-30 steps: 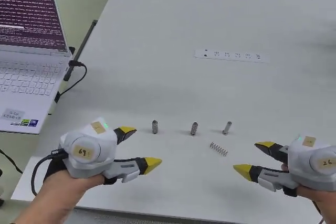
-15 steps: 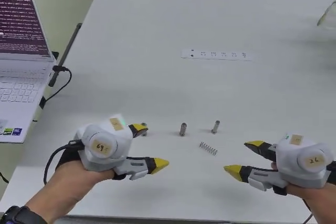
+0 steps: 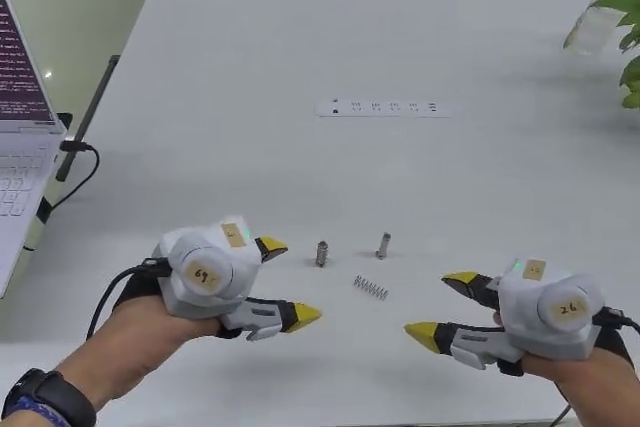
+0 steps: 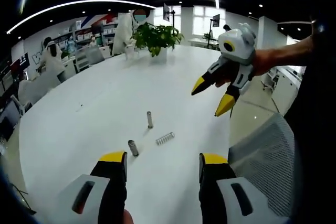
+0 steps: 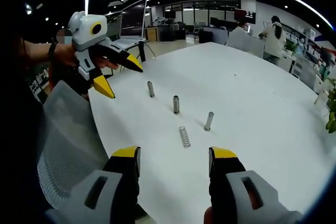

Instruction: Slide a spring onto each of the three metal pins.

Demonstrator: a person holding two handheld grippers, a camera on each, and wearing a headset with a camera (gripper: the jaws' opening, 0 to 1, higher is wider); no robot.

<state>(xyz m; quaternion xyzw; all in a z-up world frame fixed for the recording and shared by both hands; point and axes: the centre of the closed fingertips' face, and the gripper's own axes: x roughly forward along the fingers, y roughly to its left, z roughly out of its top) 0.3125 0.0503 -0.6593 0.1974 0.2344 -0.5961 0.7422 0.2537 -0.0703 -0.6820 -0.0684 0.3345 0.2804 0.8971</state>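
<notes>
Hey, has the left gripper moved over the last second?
Yes. The left gripper has shifted right toward the pins: its far tip, earlier short of the leftmost pin, now covers it and nears the middle pin.

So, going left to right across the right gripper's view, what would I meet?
White left gripper with yellow tips → spring-covered metal pin → second spring-covered pin → loose wire spring → bare metal pin.

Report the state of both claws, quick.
Left claw: open, holding nothing.
Right claw: open, holding nothing.
</notes>
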